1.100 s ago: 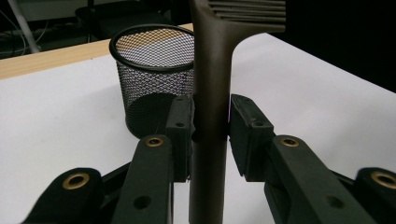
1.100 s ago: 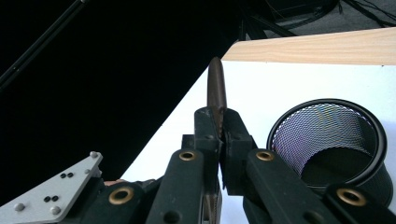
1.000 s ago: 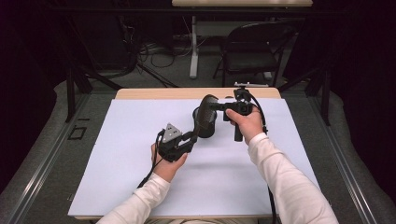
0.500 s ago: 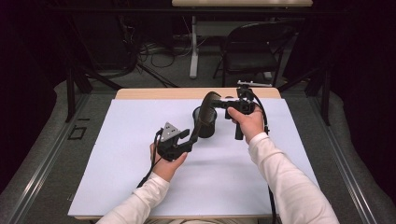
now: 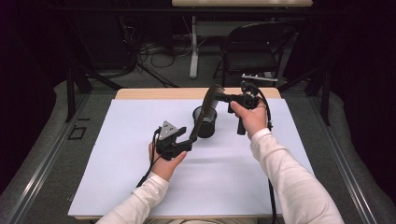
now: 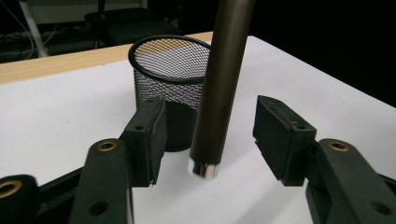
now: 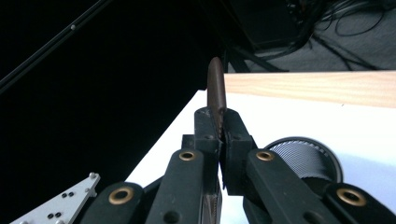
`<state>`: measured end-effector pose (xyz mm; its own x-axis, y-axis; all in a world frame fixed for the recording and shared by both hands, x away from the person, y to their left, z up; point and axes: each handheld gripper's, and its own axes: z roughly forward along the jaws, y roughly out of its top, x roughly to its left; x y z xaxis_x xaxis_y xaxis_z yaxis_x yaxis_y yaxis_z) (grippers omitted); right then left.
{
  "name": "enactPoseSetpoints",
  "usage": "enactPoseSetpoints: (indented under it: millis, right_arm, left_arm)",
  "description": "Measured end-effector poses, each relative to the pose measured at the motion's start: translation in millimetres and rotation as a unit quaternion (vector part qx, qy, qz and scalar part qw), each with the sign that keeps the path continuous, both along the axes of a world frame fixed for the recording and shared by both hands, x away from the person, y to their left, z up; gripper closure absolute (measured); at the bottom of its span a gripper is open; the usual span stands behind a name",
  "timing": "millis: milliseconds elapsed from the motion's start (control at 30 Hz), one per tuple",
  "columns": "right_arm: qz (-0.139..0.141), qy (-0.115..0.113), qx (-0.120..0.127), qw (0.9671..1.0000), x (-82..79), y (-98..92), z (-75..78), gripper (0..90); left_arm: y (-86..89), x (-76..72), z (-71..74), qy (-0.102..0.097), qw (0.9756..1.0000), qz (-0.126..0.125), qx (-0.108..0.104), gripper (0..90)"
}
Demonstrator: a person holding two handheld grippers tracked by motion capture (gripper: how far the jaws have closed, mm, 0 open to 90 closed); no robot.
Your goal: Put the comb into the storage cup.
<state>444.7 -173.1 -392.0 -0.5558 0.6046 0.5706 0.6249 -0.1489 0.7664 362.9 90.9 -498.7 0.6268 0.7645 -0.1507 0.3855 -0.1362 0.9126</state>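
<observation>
1. One long dark-brown utensil with a round handle and a flattened upper end (image 5: 205,112) hangs tilted above the white desk (image 5: 116,186), near its far edge.
2. Right gripper (image 7: 218,122) clamps the flattened end between closed jaws.
3. Left gripper (image 6: 210,140) jaws have just been opening; the handle's silver-capped tip stands between them, untouched.
4. Black wire-mesh cylindrical cup (image 6: 170,79) stands upright just behind the handle.

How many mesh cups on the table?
1. The black mesh cup stands upright mid-table on the white sheet, just behind the dark spatula handle, between the left hand-held gripper and the right hand-held gripper. None seems hidden.
</observation>
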Motion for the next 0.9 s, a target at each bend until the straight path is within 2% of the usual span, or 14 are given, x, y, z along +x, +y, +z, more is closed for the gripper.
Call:
enactPoseSetpoints:
  millis: [367,600,767,900]
  right_arm:
    - [-0.024,-0.016,-0.004,0.9996,2.6,-5.5,14.2,87.7]
    - [-0.036,-0.022,-0.006,0.9991,5.2,-6.5,19.2,87.7]
    - [-0.047,-0.025,-0.003,0.9986,7.3,-7.0,22.1,87.7]
    - [-0.054,-0.031,-0.005,0.9981,8.8,-7.2,25.3,87.7]
  left_arm:
    - [3.6,2.4,1.0,-0.001,0.9999,0.011,0.000,40.2]
    - [6.1,3.3,2.7,-0.014,0.9995,0.026,0.011,38.5]
    - [8.5,5.0,3.6,-0.014,0.9993,0.031,0.015,36.4]
    - [9.4,6.6,3.6,-0.013,0.9996,0.023,0.003,36.6]
